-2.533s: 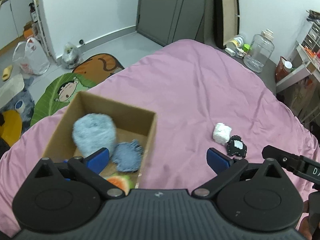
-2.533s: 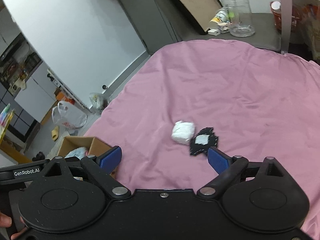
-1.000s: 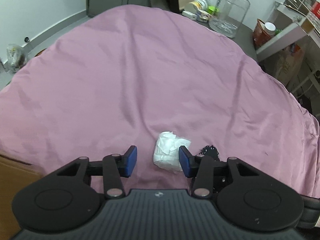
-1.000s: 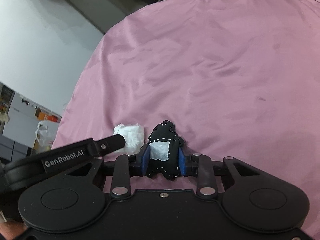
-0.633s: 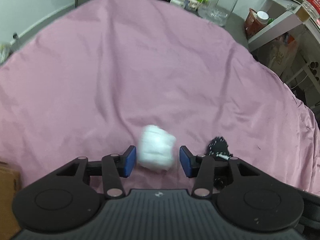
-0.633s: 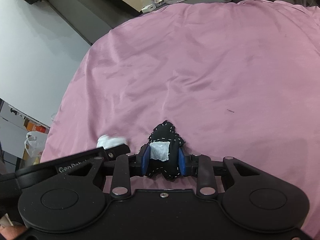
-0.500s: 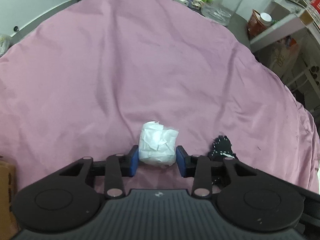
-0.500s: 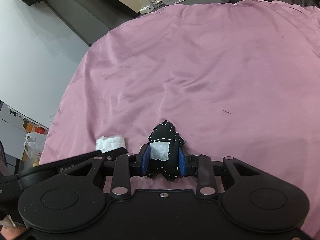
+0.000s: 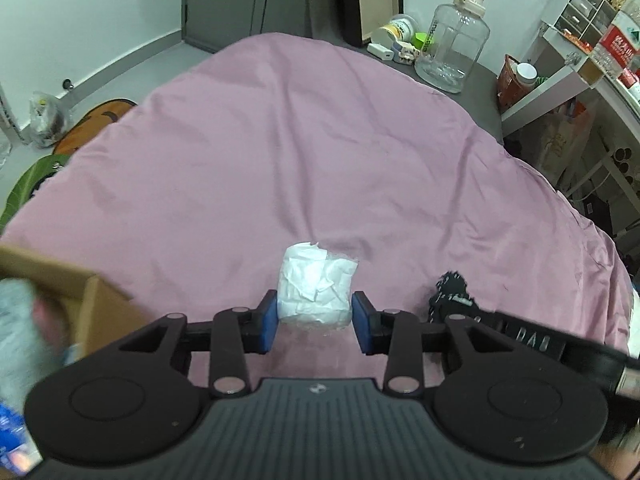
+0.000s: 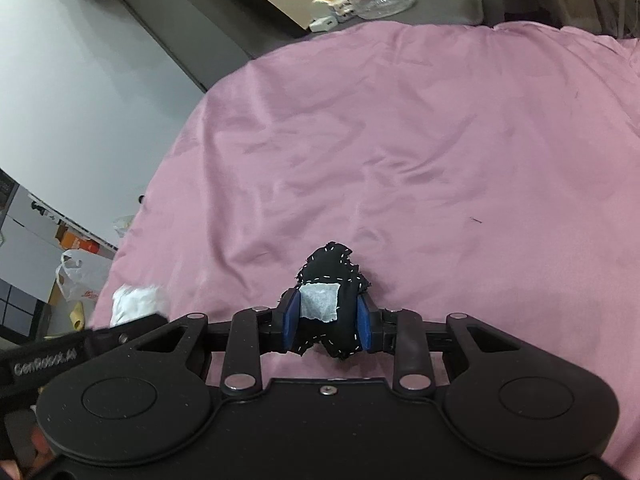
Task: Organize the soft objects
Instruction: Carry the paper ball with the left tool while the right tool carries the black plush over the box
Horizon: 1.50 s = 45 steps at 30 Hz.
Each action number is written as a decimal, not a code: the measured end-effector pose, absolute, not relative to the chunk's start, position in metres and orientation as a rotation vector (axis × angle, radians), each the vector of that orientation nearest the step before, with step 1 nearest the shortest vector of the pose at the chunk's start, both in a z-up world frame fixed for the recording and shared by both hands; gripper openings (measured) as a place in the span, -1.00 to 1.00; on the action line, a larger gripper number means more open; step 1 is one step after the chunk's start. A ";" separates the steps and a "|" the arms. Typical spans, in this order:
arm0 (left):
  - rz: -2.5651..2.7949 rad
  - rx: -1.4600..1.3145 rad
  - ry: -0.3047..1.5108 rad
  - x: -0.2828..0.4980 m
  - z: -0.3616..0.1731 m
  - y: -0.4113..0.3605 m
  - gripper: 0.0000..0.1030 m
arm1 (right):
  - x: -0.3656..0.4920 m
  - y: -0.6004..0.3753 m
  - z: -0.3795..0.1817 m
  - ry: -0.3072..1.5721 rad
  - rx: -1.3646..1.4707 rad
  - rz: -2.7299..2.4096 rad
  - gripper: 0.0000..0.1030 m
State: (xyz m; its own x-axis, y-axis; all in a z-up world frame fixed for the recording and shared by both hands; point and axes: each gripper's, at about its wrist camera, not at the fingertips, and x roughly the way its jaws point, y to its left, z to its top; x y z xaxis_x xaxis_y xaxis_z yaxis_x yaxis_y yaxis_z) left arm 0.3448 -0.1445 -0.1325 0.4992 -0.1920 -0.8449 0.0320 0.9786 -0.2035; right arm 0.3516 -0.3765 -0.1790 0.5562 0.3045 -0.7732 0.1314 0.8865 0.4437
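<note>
A pink sheet (image 9: 320, 152) fills both views. Only the left view shows the cardboard box (image 9: 80, 300) at its left edge. The left gripper (image 9: 315, 318) is clamped on a white wad (image 9: 316, 292); the right gripper (image 10: 327, 322) pinches a black pouch (image 10: 332, 280).

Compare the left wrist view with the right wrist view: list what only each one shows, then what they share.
Only the left wrist view: the cardboard box at the left edge and the whole glass jar.

Only the right wrist view: the white patch on the black fabric piece, and the right gripper clamping it.

Both: the pink sheet, the white wad held by the left gripper.
</note>
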 end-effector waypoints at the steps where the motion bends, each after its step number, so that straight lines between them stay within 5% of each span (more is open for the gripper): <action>1: -0.130 -0.171 1.040 0.340 -0.129 -0.139 -0.27 | 0.348 -0.375 -0.176 0.983 0.490 0.113 -0.42; 26: 0.032 -0.225 0.930 0.228 -0.049 -0.022 -0.27 | 0.283 -0.295 -0.085 0.886 0.362 0.339 -0.41; 45: 0.090 -0.286 0.943 0.202 -0.055 0.044 -0.27 | 0.271 -0.230 -0.067 0.863 0.309 0.453 -0.41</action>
